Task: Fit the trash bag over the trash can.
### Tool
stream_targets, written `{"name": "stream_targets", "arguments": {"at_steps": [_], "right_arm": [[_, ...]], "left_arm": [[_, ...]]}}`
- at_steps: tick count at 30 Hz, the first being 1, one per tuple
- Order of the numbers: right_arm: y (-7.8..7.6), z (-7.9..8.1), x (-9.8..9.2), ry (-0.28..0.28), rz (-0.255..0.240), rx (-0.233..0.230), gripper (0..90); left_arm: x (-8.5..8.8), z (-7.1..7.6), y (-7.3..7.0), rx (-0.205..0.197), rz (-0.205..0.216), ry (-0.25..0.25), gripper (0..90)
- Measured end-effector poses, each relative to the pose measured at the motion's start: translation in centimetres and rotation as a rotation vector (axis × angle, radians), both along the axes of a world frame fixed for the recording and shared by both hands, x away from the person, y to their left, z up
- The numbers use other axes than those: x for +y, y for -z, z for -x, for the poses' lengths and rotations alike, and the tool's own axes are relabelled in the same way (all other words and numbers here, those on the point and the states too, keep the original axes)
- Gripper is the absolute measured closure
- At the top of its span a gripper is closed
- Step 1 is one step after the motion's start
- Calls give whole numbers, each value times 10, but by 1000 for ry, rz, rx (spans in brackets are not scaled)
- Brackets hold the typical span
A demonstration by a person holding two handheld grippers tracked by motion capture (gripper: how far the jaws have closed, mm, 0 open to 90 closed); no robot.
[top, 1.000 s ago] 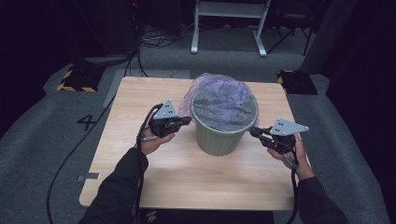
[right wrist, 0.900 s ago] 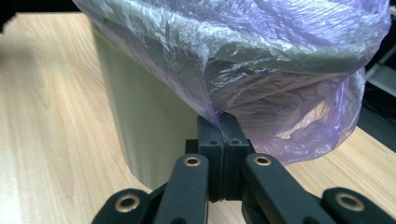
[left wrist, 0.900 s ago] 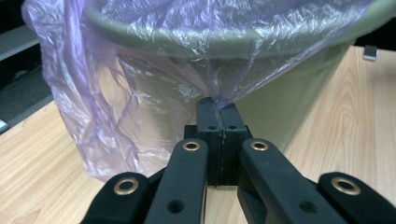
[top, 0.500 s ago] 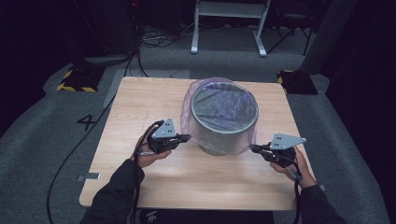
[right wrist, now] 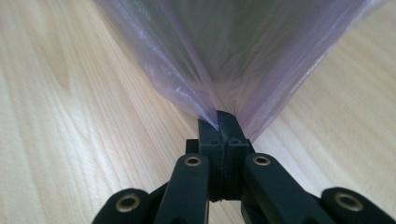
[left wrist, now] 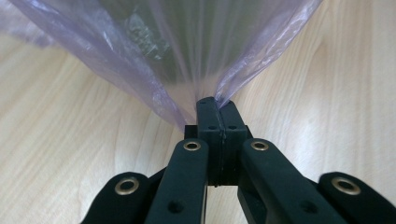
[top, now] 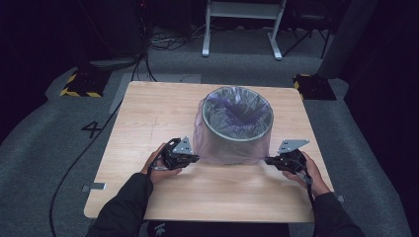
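A grey round bin [top: 238, 128] stands on the wooden table [top: 148, 118], lined with a thin purple plastic bag [top: 232, 106] whose edge is pulled down over the bin's outside. My left gripper [top: 196, 159] sits low at the bin's left foot, shut on the bag's hem [left wrist: 187, 93]. My right gripper [top: 267, 160] sits low at the bin's right foot, shut on the bag's hem [right wrist: 224, 84] on that side. In both gripper views the film fans out taut from the closed jaws, with the bin's grey wall [left wrist: 201, 42] showing behind it.
The table's near edge [top: 197, 217] lies just behind my hands. A white metal stand [top: 242, 24], cables [top: 163, 42] and a yellow-black striped block [top: 79, 84] are on the grey floor beyond the table. A cable [top: 74, 168] trails off the table's left side.
Both grippers have come down from the bin's rim level to near the tabletop, drawing the bag's edge down over the outside of the bin.
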State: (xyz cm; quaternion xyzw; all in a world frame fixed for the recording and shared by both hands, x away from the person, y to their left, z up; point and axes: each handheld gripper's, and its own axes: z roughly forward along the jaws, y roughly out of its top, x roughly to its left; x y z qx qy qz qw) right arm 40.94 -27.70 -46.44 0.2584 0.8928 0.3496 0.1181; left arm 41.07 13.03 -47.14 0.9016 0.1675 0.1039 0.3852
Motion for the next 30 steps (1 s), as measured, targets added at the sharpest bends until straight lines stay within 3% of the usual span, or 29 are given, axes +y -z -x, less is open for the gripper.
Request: {"name": "stream_targets", "arguments": {"at_steps": [3,4,7,8,10,12,15,16,18,19,21,25,27,30], "right_arm": [[2,-2,-2,5,-22,15,889],[2,-2,-2,7,-30,10,840],[0,0,-3,7,-60,-6,729],[-1,0,-5,21,-69,-19,640],[-2,2,-10,23,-104,-33,586],[-3,5,-15,24,-137,-49,501],[-6,12,-28,30,-226,-53,352],[-8,15,-31,32,-247,-56,327],[-15,19,-38,33,-282,-71,295],[-18,21,-40,41,-291,-79,279],[-27,25,-44,55,-311,-103,263],[-53,31,-49,66,-344,-175,257],[-68,31,-48,82,-337,-215,256],[-93,27,-44,84,-343,-262,259]], "left_arm": [[1,-1,3,8,16,-12,898],[1,-1,3,4,20,-20,862],[4,-2,3,11,63,-82,579],[6,-2,3,17,70,-105,471],[12,-1,1,47,119,-133,279],[21,2,-1,73,180,-148,173],[33,9,-8,101,255,-201,153],[38,13,-11,99,288,-200,156],[42,18,-15,77,316,-182,154],[44,21,-16,49,315,-185,150],[44,26,-14,-1,239,-218,153],[41,27,0,23,120,-242,156],[38,28,8,27,71,-239,156],[36,29,16,58,40,-241,160]]}}
